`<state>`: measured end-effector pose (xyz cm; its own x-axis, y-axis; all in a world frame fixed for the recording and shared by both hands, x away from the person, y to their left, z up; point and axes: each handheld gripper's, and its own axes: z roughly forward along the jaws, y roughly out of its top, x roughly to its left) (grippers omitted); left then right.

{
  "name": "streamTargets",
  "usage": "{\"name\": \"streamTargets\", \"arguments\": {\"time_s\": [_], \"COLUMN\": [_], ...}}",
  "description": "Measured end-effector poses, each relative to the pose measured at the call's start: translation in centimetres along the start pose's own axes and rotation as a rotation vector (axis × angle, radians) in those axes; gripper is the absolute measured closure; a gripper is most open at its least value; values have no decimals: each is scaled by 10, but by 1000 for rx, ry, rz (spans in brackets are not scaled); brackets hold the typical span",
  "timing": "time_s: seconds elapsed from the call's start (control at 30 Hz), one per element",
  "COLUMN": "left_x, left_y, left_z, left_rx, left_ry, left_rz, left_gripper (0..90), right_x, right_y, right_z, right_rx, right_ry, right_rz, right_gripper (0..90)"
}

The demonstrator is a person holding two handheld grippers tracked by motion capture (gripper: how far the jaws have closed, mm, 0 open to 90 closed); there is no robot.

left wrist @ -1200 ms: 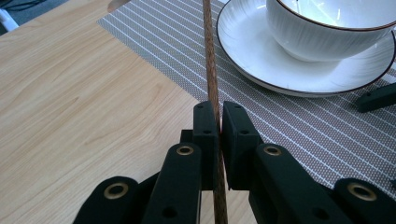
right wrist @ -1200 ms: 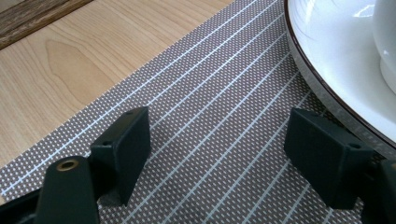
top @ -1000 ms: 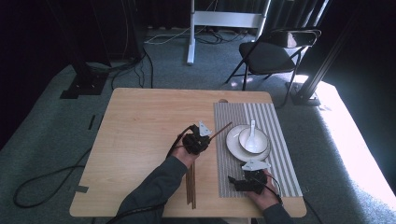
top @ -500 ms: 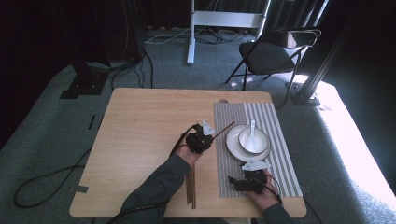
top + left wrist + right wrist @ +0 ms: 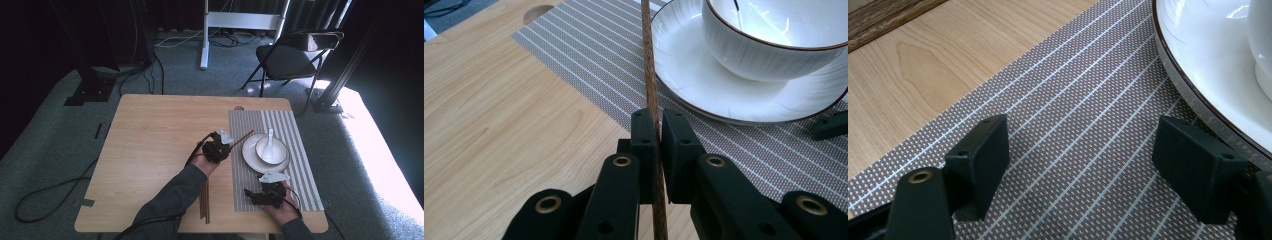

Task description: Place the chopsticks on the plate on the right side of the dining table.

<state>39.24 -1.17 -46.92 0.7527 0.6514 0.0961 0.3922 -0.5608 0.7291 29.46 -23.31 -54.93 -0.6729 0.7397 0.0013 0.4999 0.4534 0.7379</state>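
1. Pale wooden table (image 5: 150,135) carries a grey striped placemat (image 5: 295,135) on its right side.
2. Right gripper (image 5: 1080,165) rests on the placemat, jaws wide apart and holding nothing.
3. Left gripper (image 5: 659,135) is clamped on a slim, dark brown chopstick (image 5: 649,60), tip over the placemat beside the plate (image 5: 704,75).
4. White bowl (image 5: 271,150) on the plate holds a white spoon (image 5: 270,137).

A black folding chair (image 5: 292,57) stands on the grey carpet beyond the bench (image 5: 150,135), beside a white metal stand (image 5: 235,22). Black cables (image 5: 45,200) trail over the floor at left.
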Motion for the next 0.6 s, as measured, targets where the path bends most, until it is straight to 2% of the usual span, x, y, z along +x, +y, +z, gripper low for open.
{"name": "streamTargets", "arguments": {"time_s": [0.33,0.6], "left_x": [-7,-8], "left_y": [8,10], "left_z": [9,17], "left_rx": [-1,2], "left_ry": [-6,-14], "left_rz": [24,20], "left_gripper": [853,853], "right_x": [0,0], "right_y": [0,0], "right_z": [0,0], "right_rx": [0,0], "right_ry": [0,0], "right_rz": [-1,-1], "right_gripper": [220,221]}}
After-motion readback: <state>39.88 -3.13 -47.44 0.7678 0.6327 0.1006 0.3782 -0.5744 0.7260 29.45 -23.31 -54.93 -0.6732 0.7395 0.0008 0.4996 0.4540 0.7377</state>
